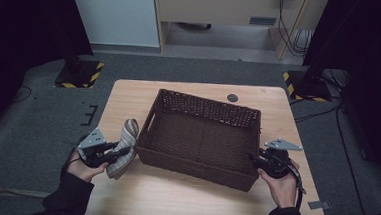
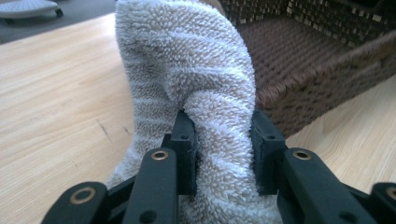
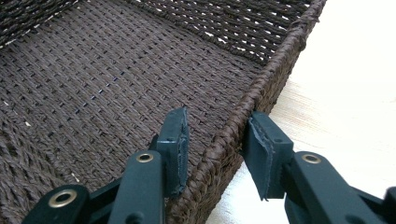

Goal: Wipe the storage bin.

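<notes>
1. Left gripper (image 2: 219, 154) was clamped on a rolled striped towel (image 2: 196, 93), lower left of the high view, right beside the wicker basket (image 1: 202, 133).
2. Right gripper (image 3: 215, 149) straddled the basket's right wall; can't tell if it was pinching.
3. I'd lift the towel clear over the rim before releasing.

towel (image 2: 205, 93) base behind jaws, cropped below
</notes>
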Action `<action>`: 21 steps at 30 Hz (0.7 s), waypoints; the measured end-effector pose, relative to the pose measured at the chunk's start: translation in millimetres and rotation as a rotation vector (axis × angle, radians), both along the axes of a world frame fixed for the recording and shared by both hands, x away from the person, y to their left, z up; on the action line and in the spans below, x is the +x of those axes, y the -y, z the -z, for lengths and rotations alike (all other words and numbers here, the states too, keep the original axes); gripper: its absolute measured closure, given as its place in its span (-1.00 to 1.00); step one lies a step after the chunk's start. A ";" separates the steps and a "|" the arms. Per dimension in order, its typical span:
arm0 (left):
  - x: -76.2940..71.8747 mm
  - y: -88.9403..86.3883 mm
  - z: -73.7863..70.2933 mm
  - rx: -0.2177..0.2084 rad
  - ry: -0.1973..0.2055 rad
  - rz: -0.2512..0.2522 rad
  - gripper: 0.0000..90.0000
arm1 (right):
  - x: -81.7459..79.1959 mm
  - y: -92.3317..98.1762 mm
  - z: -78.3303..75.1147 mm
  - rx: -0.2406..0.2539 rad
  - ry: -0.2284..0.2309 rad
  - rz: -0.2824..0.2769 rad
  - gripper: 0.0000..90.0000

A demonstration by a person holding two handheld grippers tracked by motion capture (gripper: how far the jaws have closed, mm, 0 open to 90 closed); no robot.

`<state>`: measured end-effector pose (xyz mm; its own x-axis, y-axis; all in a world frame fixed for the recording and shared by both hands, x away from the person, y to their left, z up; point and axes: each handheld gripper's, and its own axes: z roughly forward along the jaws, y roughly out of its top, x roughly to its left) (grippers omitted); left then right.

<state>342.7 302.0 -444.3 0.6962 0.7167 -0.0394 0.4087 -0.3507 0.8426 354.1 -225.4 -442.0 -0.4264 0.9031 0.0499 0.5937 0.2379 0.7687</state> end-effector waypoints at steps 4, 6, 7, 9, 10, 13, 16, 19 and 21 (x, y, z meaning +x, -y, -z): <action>0.0 3.8 10.9 0.018 -0.016 0.001 0.48 | 0.2 0.4 0.1 0.000 -0.001 -0.002 0.36; 0.3 4.2 15.8 0.045 -0.038 0.007 0.48 | 0.2 0.3 0.0 0.001 -0.001 -0.003 0.36; 0.4 6.0 20.4 0.060 -0.055 0.009 0.48 | 0.3 0.3 0.1 0.000 -0.001 -0.002 0.36; 1.3 8.4 28.4 0.087 -0.087 0.013 0.48 | 0.3 0.6 0.2 0.000 0.001 -0.004 0.36; 1.9 9.6 33.6 0.101 -0.108 0.014 0.48 | 0.3 0.5 0.2 0.003 0.000 -0.002 0.35; 2.3 8.8 42.9 0.122 -0.152 0.004 0.48 | 0.2 0.6 0.2 0.001 0.000 -0.003 0.35; 2.0 -2.0 36.2 0.105 -0.143 -0.062 0.48 | 0.4 0.6 0.2 0.001 0.001 -0.003 0.35; 1.4 -17.9 26.8 0.079 -0.123 -0.141 0.48 | 0.7 0.8 0.1 0.003 0.000 -0.006 0.35; 1.1 -20.8 25.3 0.081 -0.119 -0.156 0.48 | 0.9 0.9 0.3 0.002 0.002 -0.006 0.35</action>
<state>343.8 322.8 -469.6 0.5707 0.8194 -0.0530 0.5583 -0.3399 0.7568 355.0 -226.3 -442.3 -0.4315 0.9006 0.0512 0.5907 0.2392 0.7706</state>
